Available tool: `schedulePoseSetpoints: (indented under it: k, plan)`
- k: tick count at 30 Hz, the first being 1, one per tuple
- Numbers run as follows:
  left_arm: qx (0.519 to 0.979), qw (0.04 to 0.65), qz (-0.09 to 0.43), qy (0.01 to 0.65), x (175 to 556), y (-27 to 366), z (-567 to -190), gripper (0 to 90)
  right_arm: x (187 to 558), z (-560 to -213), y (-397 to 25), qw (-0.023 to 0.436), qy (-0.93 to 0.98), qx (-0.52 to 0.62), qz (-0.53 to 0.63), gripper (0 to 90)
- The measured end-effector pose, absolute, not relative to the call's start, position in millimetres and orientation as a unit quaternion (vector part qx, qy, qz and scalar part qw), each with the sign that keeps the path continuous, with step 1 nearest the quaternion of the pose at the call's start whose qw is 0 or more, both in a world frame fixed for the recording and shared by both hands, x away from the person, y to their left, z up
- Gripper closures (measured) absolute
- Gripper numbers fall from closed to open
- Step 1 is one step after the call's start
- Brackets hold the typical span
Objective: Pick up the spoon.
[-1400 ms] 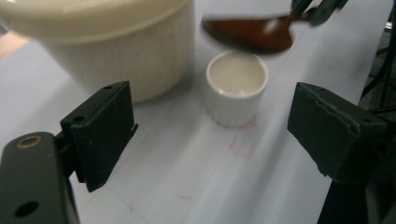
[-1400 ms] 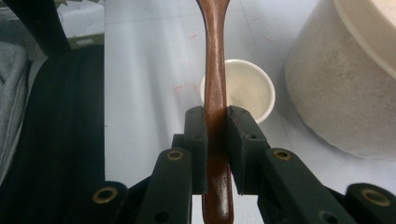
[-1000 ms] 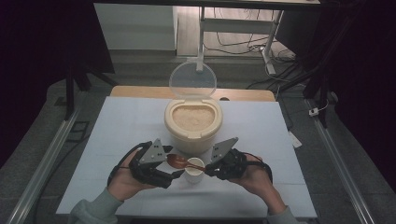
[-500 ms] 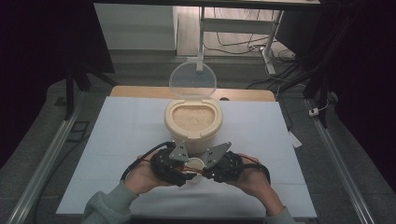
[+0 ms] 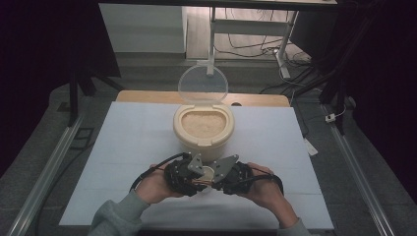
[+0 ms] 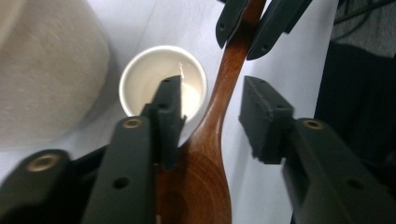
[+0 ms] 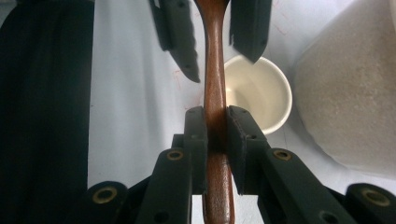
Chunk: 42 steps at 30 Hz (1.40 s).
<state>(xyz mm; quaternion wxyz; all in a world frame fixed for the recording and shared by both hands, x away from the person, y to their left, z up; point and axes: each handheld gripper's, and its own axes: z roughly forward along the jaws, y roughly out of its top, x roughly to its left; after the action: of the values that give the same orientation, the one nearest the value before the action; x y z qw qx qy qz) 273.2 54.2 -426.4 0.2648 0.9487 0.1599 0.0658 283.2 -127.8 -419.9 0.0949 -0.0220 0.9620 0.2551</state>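
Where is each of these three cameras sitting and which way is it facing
High view: above the person's side, looking forward and down at the table; both hands and forearms show.
Left gripper view: rides the left gripper, open around the wooden spoon; its own jaws show.
Right gripper view: rides the right gripper, clamping the spoon's handle.
Shared: both gripper views show the white cup and the spoon.

Both grippers meeting nose to nose
Left gripper [image 5: 195, 173] is holding its fingers [image 6: 168, 116] apart; right gripper [image 5: 222, 173] is clamping its fingers [image 7: 195, 135] together.
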Motion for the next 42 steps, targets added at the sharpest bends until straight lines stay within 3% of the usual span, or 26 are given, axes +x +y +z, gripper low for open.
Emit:
schedulePoseSetpoints:
  k: [13,19,22,27,42]
  plan:
    - [0.962,0.238,0.045,0.127,272.5,47.2,-442.4,77.7,277.3,-427.2,-122.0,0.114,0.965,-0.062,0.227,77.2]
    - [0.961,0.238,0.059,0.127,271.8,46.5,-444.1,78.9,279.3,-427.2,-124.1,0.122,0.961,-0.049,0.242,75.1]
    - [0.951,0.260,0.073,0.149,269.9,46.4,-445.8,79.0,283.0,-421.4,-130.7,0.120,0.953,-0.010,0.280,64.9]
    - [0.953,0.256,0.080,0.144,272.6,51.2,-442.3,79.0,286.5,-413.8,-144.2,0.141,0.929,0.051,0.339,55.8]
    - [0.935,0.286,0.123,0.170,274.0,59.8,-437.6,79.0,297.8,-411.9,-184.5,0.136,0.863,0.229,0.430,43.0]
